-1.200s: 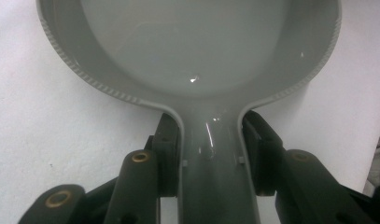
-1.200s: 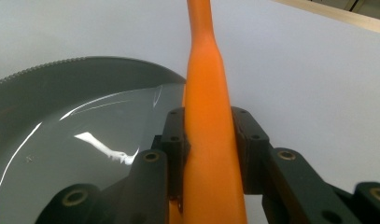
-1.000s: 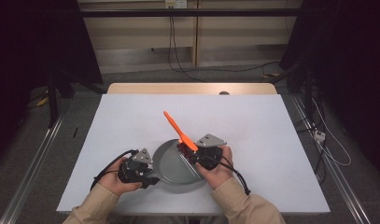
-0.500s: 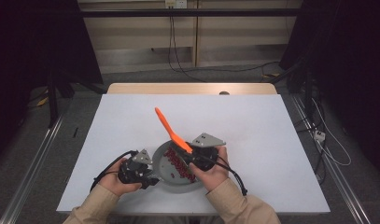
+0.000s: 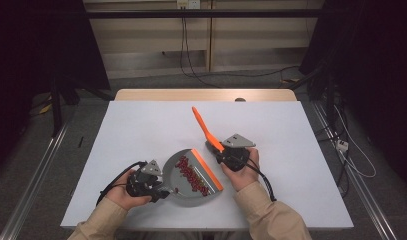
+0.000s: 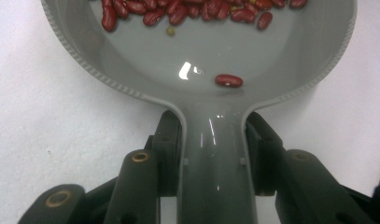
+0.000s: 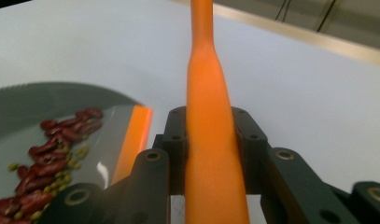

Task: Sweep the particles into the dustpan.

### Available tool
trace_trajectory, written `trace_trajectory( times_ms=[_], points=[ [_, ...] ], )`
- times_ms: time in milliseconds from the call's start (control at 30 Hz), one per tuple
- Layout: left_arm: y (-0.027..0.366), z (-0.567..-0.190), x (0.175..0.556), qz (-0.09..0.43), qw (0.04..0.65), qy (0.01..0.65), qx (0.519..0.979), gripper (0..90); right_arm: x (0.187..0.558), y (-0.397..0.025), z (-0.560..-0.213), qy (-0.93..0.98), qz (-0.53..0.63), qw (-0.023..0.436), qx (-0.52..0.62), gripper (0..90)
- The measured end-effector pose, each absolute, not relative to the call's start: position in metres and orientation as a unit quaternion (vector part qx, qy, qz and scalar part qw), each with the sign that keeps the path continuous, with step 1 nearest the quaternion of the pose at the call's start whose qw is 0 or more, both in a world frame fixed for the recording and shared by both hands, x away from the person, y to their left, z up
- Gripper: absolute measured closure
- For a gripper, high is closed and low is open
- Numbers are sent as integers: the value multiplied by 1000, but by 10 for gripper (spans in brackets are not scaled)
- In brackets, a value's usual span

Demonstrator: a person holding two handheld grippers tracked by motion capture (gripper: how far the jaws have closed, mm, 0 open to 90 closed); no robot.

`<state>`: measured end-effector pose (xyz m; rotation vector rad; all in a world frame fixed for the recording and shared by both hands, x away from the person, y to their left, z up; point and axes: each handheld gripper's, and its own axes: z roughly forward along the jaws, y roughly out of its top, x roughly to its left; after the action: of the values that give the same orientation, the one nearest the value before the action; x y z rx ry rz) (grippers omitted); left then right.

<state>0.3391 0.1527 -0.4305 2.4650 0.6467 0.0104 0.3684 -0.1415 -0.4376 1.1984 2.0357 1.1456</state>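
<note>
Grey dustpan (image 5: pixel 183 185) lying flat on the white table (image 5: pixel 141 125), near the front edge, between the person's two hands. Left gripper (image 5: pixel 158 189), held in the left hand (image 5: pixel 122 192), has its jaws pinching the dustpan's handle (image 6: pixel 214 158) from both sides; the left gripper view shows the handle running straight up between the two black jaws into the pan. Red beans (image 5: pixel 191 175) lie in a band inside the pan, close behind its orange lip (image 5: pixel 207 168); one bean (image 6: pixel 228 80) sits apart, nearer the handle. A few small green beans (image 7: pixel 75 156) lie mixed among the red ones. Right gripper (image 5: pixel 222 156), held in the right hand (image 5: pixel 243 172), has its jaws clamped on the orange brush handle (image 7: pixel 213 140), which slants up and away over the table (image 5: pixel 203 125). The brush head is hidden behind the gripper. The right gripper stands just beside the pan's lip, on its right.
</note>
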Motion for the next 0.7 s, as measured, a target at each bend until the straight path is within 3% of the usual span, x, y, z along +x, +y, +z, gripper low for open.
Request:
trace_trajectory(
  times_ms=[367, 467, 533, 700],
  points=[
    [148, -430, 336, 29, 285, 249, 925, 602, 340, -109, -437, 765, 451, 234, 395, 709],
    [148, -430, 337, 34, 272, 241, 931, 571, 335, -105, -431, 762, 476, 198, 393, 713],
    [145, -432, 336, 34, 279, 252, 926, 568, 333, -102, -430, 767, 471, 209, 383, 712],
    [146, -433, 337, 32, 274, 234, 932, 627, 338, -114, -427, 755, 479, 211, 395, 712]
  ],
)
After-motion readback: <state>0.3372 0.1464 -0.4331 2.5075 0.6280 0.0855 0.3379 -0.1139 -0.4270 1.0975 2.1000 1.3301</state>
